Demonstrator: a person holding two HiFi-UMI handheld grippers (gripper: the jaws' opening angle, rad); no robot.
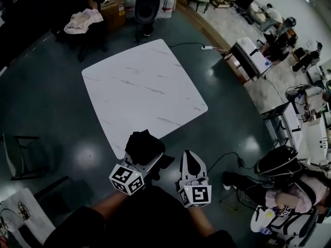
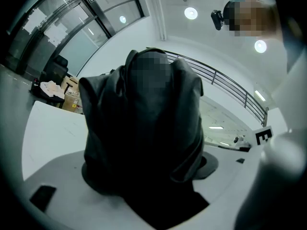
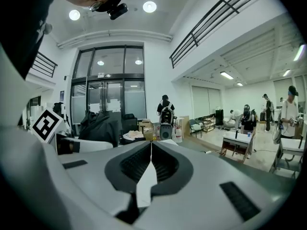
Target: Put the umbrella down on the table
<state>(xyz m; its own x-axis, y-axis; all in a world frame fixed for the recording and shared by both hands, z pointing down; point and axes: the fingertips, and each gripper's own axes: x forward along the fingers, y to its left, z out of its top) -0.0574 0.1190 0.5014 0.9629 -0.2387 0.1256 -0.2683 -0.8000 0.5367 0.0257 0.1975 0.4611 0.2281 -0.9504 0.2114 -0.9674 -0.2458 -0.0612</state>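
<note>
A black folded umbrella (image 1: 144, 146) hangs over the near edge of the white marble table (image 1: 139, 87), with my left gripper (image 1: 149, 163) shut on it. In the left gripper view the umbrella's (image 2: 144, 138) dark fabric bulges up between the jaws and hides their tips. Just to the right, my right gripper (image 1: 190, 158) is off the table's near corner, over the dark floor. Its jaws meet with nothing between them in the right gripper view, where my right gripper (image 3: 151, 163) points into the room and the umbrella (image 3: 100, 126) shows at the left.
Dark floor surrounds the table. An office chair (image 1: 147, 8) and cardboard boxes (image 1: 107, 4) stand behind it, and a folding chair (image 1: 20, 156) at the left. Desks (image 1: 250, 56) line the right side. A seated person with a black backpack (image 1: 278, 161) is at the lower right.
</note>
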